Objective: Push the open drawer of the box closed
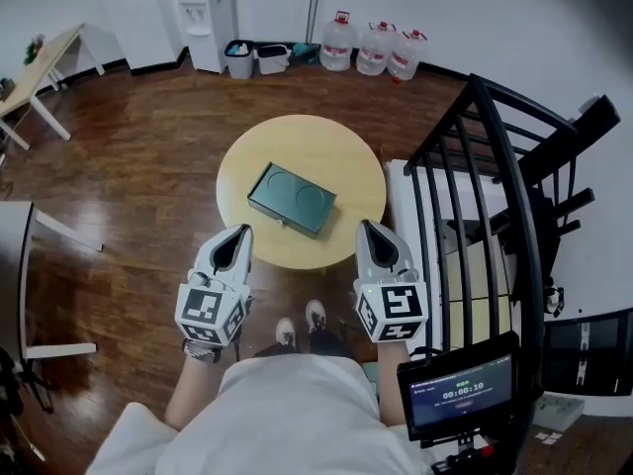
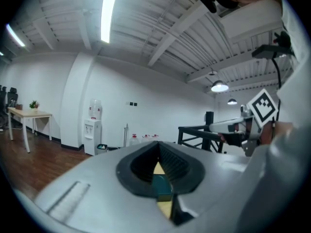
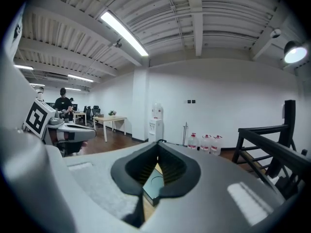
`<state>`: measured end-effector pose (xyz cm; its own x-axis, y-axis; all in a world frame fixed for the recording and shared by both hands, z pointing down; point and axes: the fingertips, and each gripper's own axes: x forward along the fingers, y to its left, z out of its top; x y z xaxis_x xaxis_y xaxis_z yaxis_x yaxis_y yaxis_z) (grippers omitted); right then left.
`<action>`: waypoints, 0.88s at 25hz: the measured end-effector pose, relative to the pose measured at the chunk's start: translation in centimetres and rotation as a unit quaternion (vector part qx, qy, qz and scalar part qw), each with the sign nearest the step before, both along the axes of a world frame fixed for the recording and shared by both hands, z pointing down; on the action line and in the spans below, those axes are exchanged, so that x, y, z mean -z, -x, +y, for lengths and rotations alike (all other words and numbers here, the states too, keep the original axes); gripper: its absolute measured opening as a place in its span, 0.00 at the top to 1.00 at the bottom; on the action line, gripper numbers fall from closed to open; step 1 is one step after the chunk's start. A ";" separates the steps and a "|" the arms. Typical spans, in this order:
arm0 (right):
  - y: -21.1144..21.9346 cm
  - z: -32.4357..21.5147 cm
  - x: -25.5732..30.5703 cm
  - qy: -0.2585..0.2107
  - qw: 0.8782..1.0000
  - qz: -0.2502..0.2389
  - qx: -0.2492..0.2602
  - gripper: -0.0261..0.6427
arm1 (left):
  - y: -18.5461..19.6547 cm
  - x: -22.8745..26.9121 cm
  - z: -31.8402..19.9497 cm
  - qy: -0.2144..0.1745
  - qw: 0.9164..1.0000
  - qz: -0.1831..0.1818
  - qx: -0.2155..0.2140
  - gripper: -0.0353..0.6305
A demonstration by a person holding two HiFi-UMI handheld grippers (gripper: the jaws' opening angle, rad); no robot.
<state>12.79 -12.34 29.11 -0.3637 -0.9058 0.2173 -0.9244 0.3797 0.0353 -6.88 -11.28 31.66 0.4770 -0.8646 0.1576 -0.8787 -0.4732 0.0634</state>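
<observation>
A dark green flat box (image 1: 292,198) with two round rings on its lid lies on a round yellow table (image 1: 348,156). Its front side, with a small knob (image 1: 284,225), faces me; from here I cannot tell how far the drawer stands out. My left gripper (image 1: 244,230) and right gripper (image 1: 366,226) hover side by side at the table's near edge, both shut and holding nothing. A sliver of the box (image 2: 162,186) shows past the closed left gripper (image 2: 158,144). The box (image 3: 153,186) also peeks out past the closed right gripper (image 3: 158,147).
A black stair railing (image 1: 495,176) rises close on the right. A small screen (image 1: 460,392) hangs at lower right. Water bottles (image 1: 374,47), bins (image 1: 255,58) and a water dispenser (image 1: 208,13) line the far wall. A wooden desk (image 1: 40,62) stands far left.
</observation>
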 end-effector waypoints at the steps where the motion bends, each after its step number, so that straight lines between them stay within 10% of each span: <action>1: -0.2 0.3 -0.2 0.005 1.000 0.002 -0.005 0.96 | 0.1 -0.3 0.2 0.004 1.000 -0.003 -0.003 0.94; 22: -4.7 14.7 -1.9 0.020 1.000 -0.005 0.012 0.95 | -6.2 -1.6 13.5 0.004 0.997 -0.070 -0.027 0.94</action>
